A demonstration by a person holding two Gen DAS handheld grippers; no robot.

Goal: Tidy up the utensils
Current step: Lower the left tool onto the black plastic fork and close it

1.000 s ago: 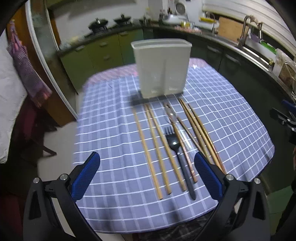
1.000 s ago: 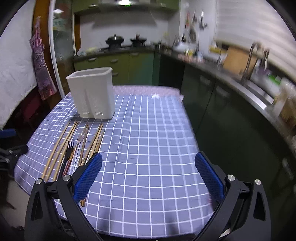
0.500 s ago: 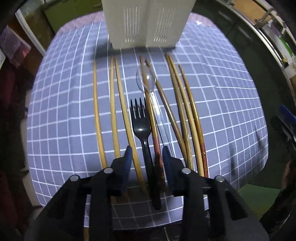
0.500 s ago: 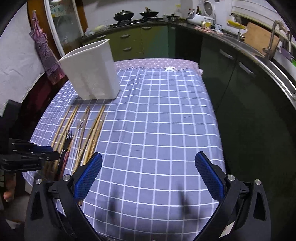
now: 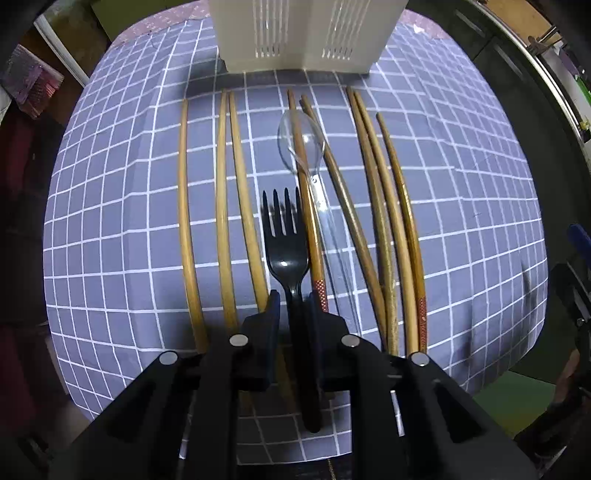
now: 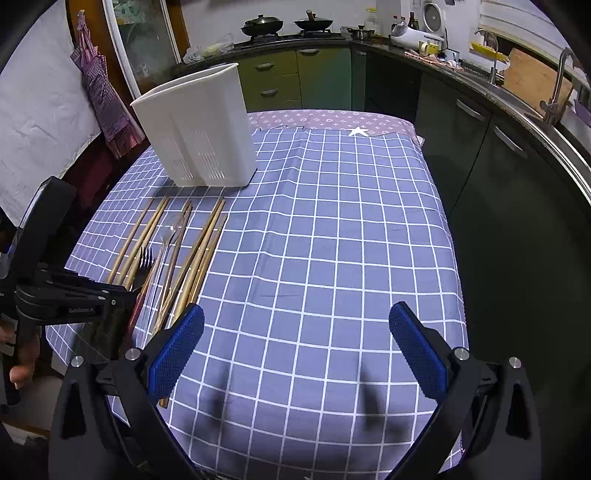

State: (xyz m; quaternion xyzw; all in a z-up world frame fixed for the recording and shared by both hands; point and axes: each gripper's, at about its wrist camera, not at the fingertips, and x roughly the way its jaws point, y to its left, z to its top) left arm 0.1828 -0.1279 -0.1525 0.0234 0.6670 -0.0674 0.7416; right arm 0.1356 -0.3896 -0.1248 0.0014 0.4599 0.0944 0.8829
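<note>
Now gripping: left gripper [image 5: 293,301] clamped on black fork [image 5: 286,236] among chopsticks [image 5: 186,221] before white holder [image 5: 303,33]. Right gripper [image 6: 295,339] spread, idle. Next, probably: lift, drop into holder.

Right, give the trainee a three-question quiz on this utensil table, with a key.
1. True or false: the left gripper is closed around the handle of the black plastic fork.
2. Multiple choice: the clear plastic spoon lies (A) inside the white slotted plastic utensil holder, (B) on the blue checked tablecloth among the wooden chopsticks, (C) in the right gripper.
3. Fill in: the right gripper's blue pads stand wide ____, holding nothing.

Key: 1 true; 2 B; 3 apart.
</note>
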